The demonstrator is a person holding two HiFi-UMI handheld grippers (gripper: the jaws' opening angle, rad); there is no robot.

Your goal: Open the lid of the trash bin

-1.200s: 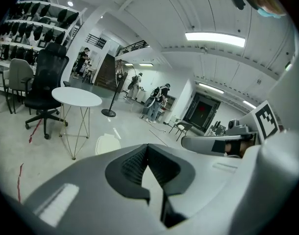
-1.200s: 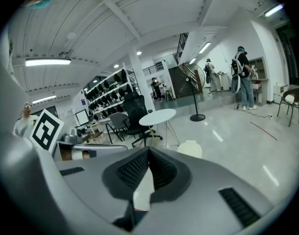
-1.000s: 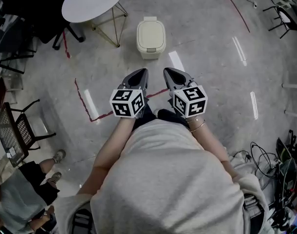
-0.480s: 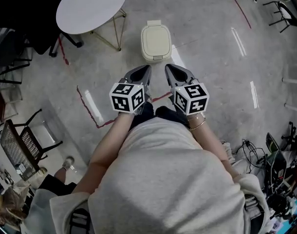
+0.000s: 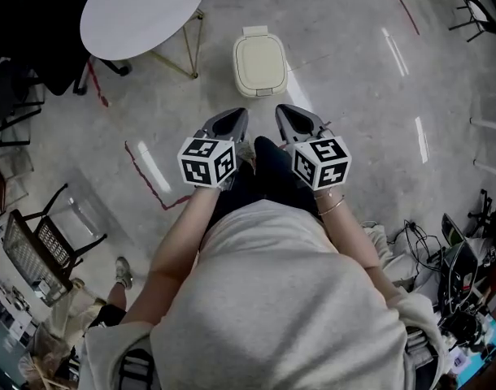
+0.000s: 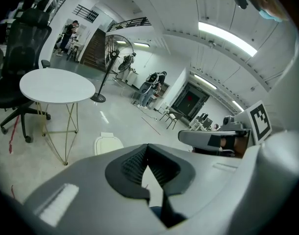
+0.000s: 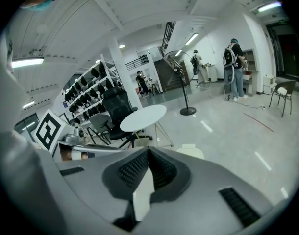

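The cream trash bin (image 5: 260, 63) stands on the floor with its lid down, ahead of both grippers. My left gripper (image 5: 232, 119) and right gripper (image 5: 287, 114) are held side by side at waist height, pointing at the bin and well short of it. Each has its jaws shut with nothing between them. In the left gripper view the bin (image 6: 108, 143) shows just above my left gripper (image 6: 148, 148), with the right gripper (image 6: 213, 137) off to the side. In the right gripper view the bin (image 7: 191, 152) peeks over my right gripper (image 7: 148, 151).
A round white table (image 5: 142, 10) on thin gold legs stands left of the bin. Black chairs (image 5: 36, 242) line the left side. Red tape (image 5: 142, 177) marks the floor. Cables and gear (image 5: 455, 266) lie at the right. Another person's shoe (image 5: 122, 273) is at lower left.
The person has stepped forward over the red tape, one leg now showing between the grippers. The bin is slightly nearer. Both grippers keep their shut pose.
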